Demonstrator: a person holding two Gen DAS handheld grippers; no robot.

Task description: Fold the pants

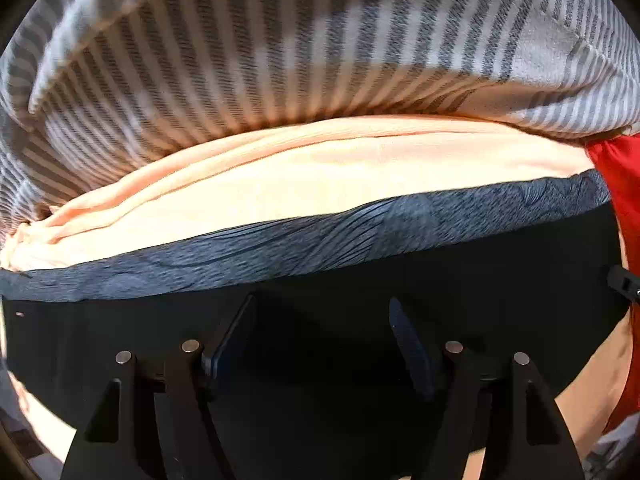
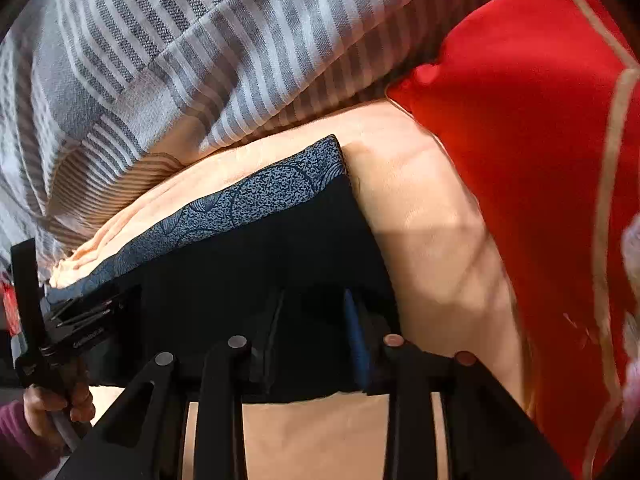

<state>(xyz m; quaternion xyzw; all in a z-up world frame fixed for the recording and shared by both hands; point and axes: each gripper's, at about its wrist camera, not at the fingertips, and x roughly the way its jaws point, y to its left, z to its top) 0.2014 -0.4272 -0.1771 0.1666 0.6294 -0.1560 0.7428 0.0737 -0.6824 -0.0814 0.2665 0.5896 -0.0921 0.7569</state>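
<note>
The black pants (image 1: 320, 280) lie flat on a peach sheet (image 1: 320, 168), with a blue patterned band (image 1: 360, 228) along their far edge. My left gripper (image 1: 320, 316) hovers low over the black cloth, its jaws wide apart with nothing between them. In the right wrist view the pants (image 2: 260, 248) and the band (image 2: 260, 196) lie ahead. My right gripper (image 2: 312, 308) is at the pants' near right edge, jaws apart, with black cloth lying between them. The left gripper (image 2: 64, 320) shows at the far left, held by a hand.
A grey striped blanket (image 1: 280, 48) is bunched behind the pants and also fills the top left of the right wrist view (image 2: 140, 60). A red cushion with gold trim (image 2: 540, 140) lies to the right. Bare peach sheet (image 2: 440, 240) lies between pants and cushion.
</note>
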